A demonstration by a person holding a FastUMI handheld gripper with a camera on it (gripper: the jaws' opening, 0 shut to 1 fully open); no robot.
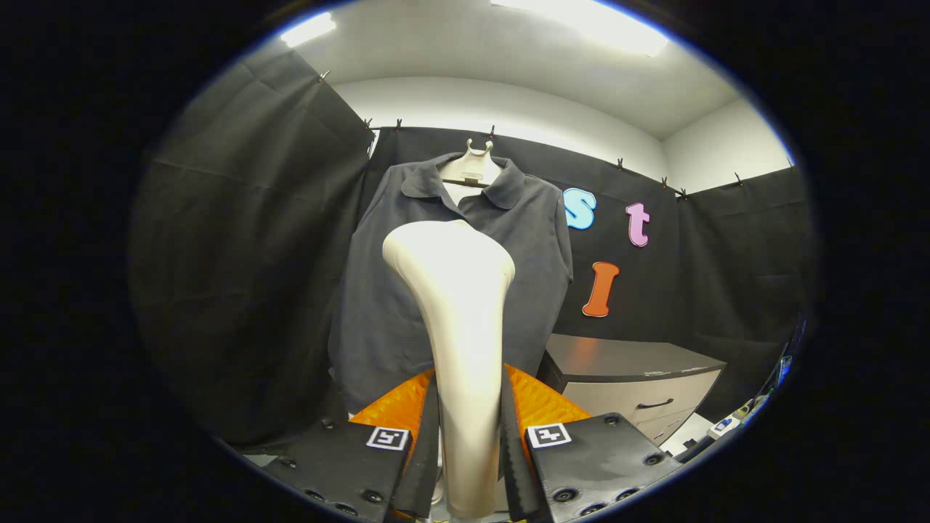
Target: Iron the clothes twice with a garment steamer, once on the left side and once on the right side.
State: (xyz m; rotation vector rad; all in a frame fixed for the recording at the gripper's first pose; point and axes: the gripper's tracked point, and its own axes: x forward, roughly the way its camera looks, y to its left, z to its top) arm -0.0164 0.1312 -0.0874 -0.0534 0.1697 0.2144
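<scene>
A dark grey polo shirt (378, 290) hangs on a pale hanger (472, 165) against the booth's black cloth wall, straight ahead of me. My gripper (468, 428) is shut on the handle of a cream garment steamer (458, 305), both fingers pressing its sides. The steamer rises upright between the fingers, and its broad head covers the middle of the shirt's front. It is held short of the shirt; I cannot tell the gap between head and cloth. The shirt's lower hem is hidden behind the fingers.
A low grey cabinet with drawers (639, 381) stands to the right of the shirt, beyond the right finger. Small items lie on a surface (726, 425) at the far right. Black cloth wall (240, 254) closes in on the left.
</scene>
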